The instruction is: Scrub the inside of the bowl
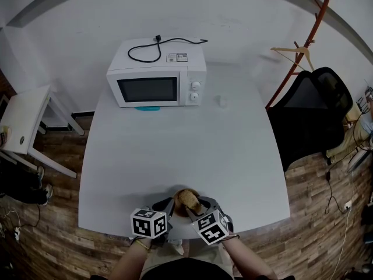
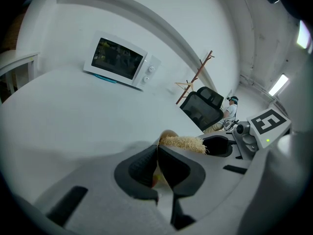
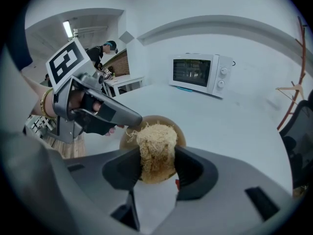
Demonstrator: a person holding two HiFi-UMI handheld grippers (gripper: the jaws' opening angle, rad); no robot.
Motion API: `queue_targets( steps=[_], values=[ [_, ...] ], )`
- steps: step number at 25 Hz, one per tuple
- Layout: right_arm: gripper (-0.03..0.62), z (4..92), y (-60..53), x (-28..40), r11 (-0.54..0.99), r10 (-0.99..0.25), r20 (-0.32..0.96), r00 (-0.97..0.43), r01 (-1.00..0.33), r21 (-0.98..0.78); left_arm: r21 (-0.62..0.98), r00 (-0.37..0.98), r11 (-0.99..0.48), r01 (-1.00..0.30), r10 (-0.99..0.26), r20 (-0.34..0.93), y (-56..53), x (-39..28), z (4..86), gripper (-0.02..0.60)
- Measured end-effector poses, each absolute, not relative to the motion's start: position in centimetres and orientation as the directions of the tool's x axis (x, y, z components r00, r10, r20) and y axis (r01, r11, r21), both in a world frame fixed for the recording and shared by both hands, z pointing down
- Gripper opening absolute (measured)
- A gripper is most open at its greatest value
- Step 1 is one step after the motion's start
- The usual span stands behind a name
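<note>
A small brown bowl [image 1: 178,209] is held just above the table's near edge, and its rim [image 3: 180,131] shows behind the scrubber. My left gripper [image 1: 169,205] is shut on the bowl's left rim; in the left gripper view the thin rim [image 2: 168,133] runs between the nearly closed jaws. My right gripper [image 1: 200,205] is shut on a straw-coloured loofah scrubber [image 3: 155,150], which sits inside the bowl. That scrubber [image 2: 184,142] also shows beside the right gripper [image 2: 221,146] in the left gripper view. The left gripper [image 3: 131,118] meets the bowl from the left.
A white microwave [image 1: 157,74] with a black cable on top stands at the far side of the grey table [image 1: 175,150]. A small white object [image 1: 222,101] lies to its right. A black chair [image 1: 317,107] and a wooden coat rack [image 1: 306,45] stand on the right, a white side table [image 1: 23,118] on the left.
</note>
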State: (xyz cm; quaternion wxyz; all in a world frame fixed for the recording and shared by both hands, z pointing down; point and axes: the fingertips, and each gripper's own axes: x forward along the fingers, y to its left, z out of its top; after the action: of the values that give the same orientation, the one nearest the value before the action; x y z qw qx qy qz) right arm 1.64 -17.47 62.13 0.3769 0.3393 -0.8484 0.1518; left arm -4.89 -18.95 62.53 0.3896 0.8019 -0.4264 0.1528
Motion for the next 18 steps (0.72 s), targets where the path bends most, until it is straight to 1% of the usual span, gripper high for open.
queue_targets(
  steps=[10, 18],
  values=[
    [0.184, 61.7, -17.0, -0.6, 0.753, -0.444, 0.733, -0.515, -0.658, -0.006, 0.491, 0.580, -0.323, -0.809, -0.577, 0.575, -19.2, -4.9, 62.4, 0.026],
    [0.184, 61.8, -15.7, -1.0, 0.776, -0.433, 0.728, -0.531, -0.631, 0.001, 0.483, 0.552, -0.295, -0.824, -0.609, 0.570, -19.8, -5.2, 62.2, 0.025]
  ],
)
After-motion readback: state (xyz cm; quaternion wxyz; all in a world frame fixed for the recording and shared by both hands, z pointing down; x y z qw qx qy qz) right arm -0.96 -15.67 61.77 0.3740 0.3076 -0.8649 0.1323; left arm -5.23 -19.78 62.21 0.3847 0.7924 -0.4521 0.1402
